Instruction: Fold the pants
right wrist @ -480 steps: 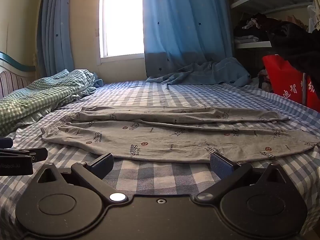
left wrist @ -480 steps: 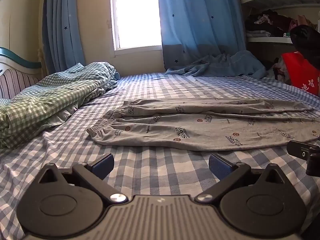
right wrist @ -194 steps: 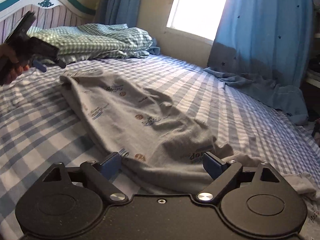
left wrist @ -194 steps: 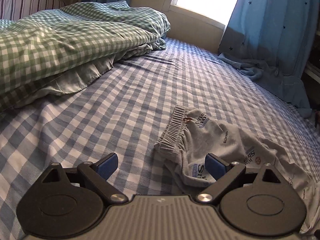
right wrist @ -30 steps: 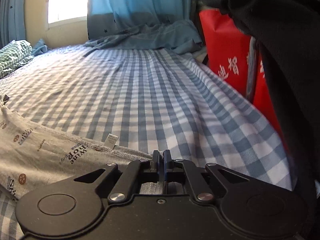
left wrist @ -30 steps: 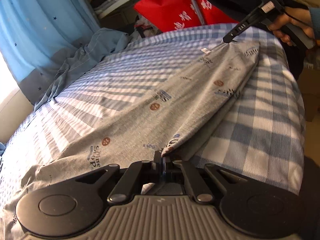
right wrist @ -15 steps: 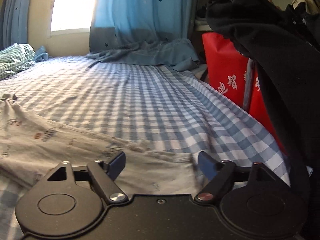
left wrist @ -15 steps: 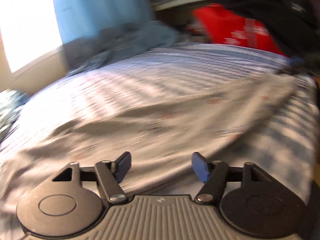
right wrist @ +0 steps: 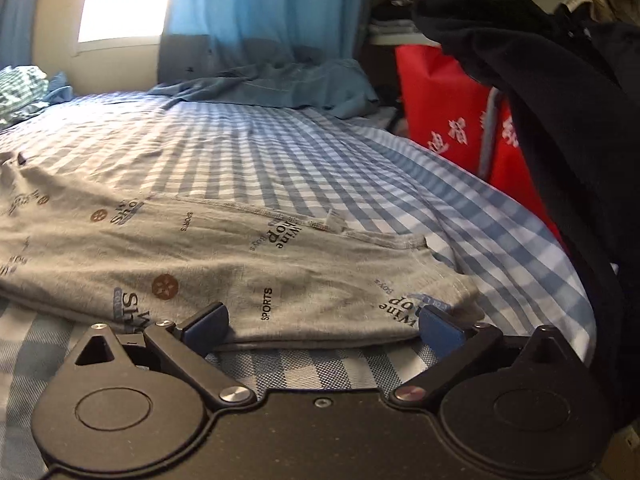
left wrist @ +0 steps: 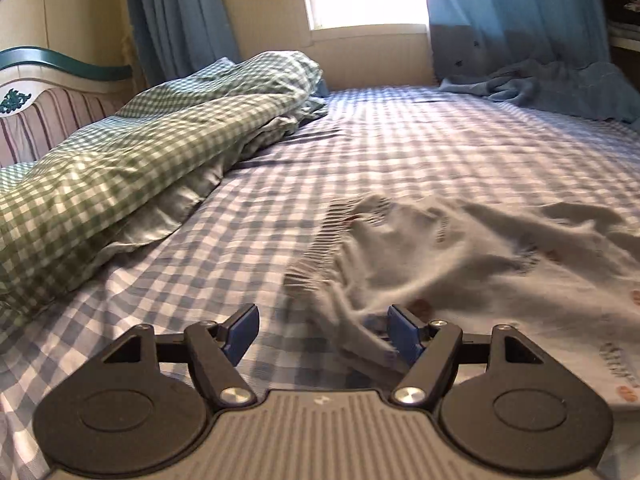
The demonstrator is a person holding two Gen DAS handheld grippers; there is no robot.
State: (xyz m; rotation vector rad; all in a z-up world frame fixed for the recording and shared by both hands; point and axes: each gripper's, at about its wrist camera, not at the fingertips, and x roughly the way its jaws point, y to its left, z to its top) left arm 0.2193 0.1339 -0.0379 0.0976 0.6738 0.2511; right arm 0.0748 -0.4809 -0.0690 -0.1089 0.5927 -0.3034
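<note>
Grey printed pants (right wrist: pixel 168 256) lie stretched across the blue checked bed (right wrist: pixel 248 148). In the right wrist view their cuff end (right wrist: pixel 448 292) rests flat just beyond my right gripper (right wrist: pixel 322 326), whose jaws are opening with no cloth pinched between them. In the left wrist view the ribbed waistband (left wrist: pixel 324 244) and rumpled upper part of the pants (left wrist: pixel 480 264) lie ahead and to the right of my left gripper (left wrist: pixel 322 334). Its jaws stand open; a fold of grey cloth reaches up beside the right finger (left wrist: pixel 404 332), not pinched.
A green checked duvet (left wrist: pixel 132 160) is heaped at the left by the headboard (left wrist: pixel 52 92). Blue curtains (left wrist: pixel 516 20) and a crumpled blue cloth (right wrist: pixel 272 84) sit at the far edge under the window. Red bags (right wrist: pixel 448 104) and a dark garment (right wrist: pixel 560 128) crowd the right bed edge.
Both grippers were shut on the pants' leg end a second ago and have let go. My left gripper swung fast across the bed to the waistband end. The right drew back a little.
</note>
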